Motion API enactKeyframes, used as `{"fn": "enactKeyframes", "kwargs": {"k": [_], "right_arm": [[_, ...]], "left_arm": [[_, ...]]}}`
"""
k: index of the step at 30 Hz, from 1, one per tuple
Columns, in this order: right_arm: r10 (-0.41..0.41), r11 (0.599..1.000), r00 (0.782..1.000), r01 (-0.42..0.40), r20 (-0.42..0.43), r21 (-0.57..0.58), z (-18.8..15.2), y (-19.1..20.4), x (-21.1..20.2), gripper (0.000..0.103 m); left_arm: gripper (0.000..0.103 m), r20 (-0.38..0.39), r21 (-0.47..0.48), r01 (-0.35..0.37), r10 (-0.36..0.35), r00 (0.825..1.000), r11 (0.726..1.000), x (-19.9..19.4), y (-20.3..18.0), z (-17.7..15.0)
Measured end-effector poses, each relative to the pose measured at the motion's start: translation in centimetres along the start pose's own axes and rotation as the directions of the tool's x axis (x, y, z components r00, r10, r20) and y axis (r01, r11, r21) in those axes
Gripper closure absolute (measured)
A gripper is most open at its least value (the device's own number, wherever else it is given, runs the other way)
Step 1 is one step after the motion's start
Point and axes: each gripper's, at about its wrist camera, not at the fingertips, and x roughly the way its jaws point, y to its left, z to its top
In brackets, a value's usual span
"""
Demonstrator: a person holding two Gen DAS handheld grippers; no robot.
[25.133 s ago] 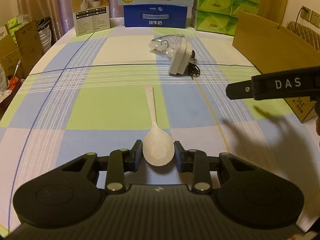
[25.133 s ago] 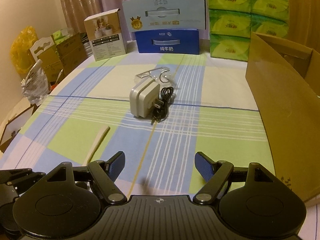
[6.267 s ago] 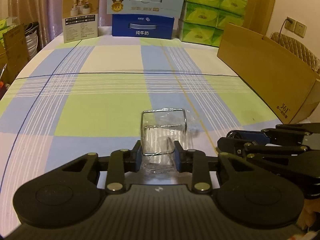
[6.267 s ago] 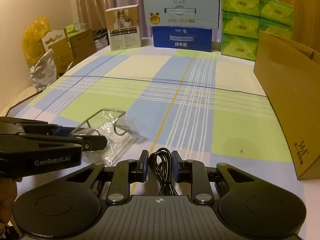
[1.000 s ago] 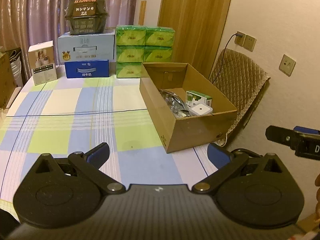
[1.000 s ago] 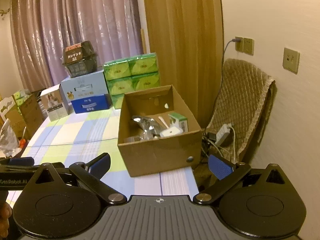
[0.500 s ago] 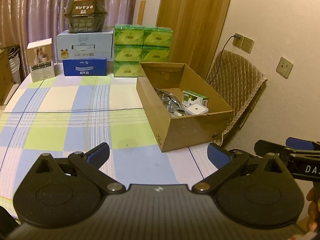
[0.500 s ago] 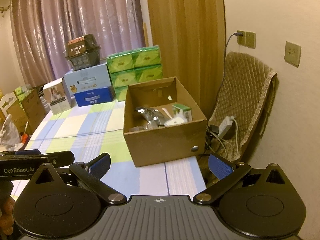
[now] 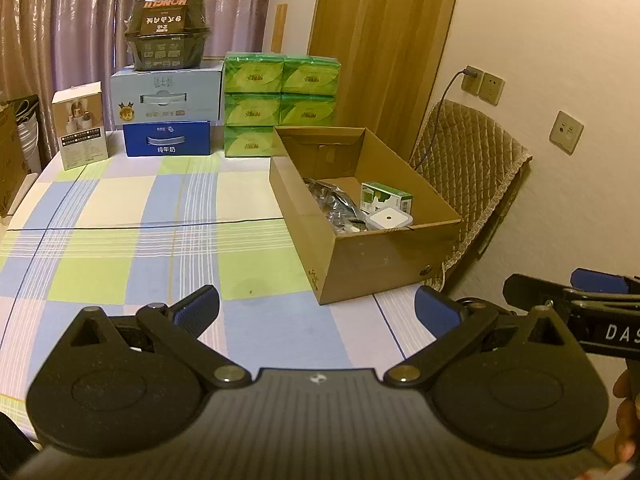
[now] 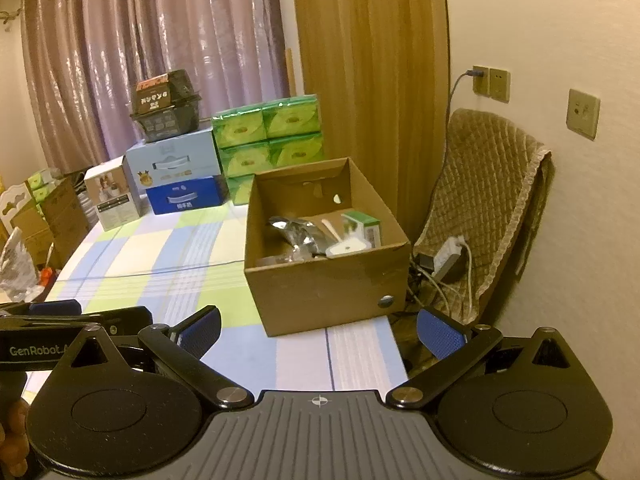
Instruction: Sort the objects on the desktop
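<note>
Both grippers empty, held back from the loaded cardboard box.

The left gripper (image 9: pixel 316 308) and right gripper (image 10: pixel 318 330) both show fingers spread wide, pinching nothing. The cardboard box (image 9: pixel 384 258), holding the sorted items, lies ahead of both finger pairs, right of the left one's centre, long axis running away; neither hand is clearly nearer.

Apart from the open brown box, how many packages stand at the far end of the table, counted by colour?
Green tissue packs: 5 in view
Blue cartons: 2
White box: 1
Black container: 1
Total: 9
</note>
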Motion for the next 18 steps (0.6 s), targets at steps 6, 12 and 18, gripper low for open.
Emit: {"fn": "enactKeyframes", "kwargs": {"k": [6, 12, 18], "right_arm": [[0.001, 1.000, 1.000, -0.001, -0.004, 0.004, -0.18, -0.24, 0.07, 0.002], [-0.002, 1.000, 1.000, 0.002, -0.004, 0.003, -0.24, -0.23, 0.07, 0.002], [-0.004, 1.000, 1.000, 0.004, -0.005, -0.003, -0.31, -0.17, 0.05, 0.002]], "left_arm": [[0.001, -0.003, -0.004, -0.006, 0.006, 1.000, 1.000, 0.11, -0.06, -0.06], [0.001, -0.004, -0.004, -0.002, 0.002, 1.000, 1.000, 0.14, 0.07, -0.06], [0.001, 0.003, -0.012, 0.008, -0.008, 1.000, 1.000, 0.06, 0.27, -0.05]]}}
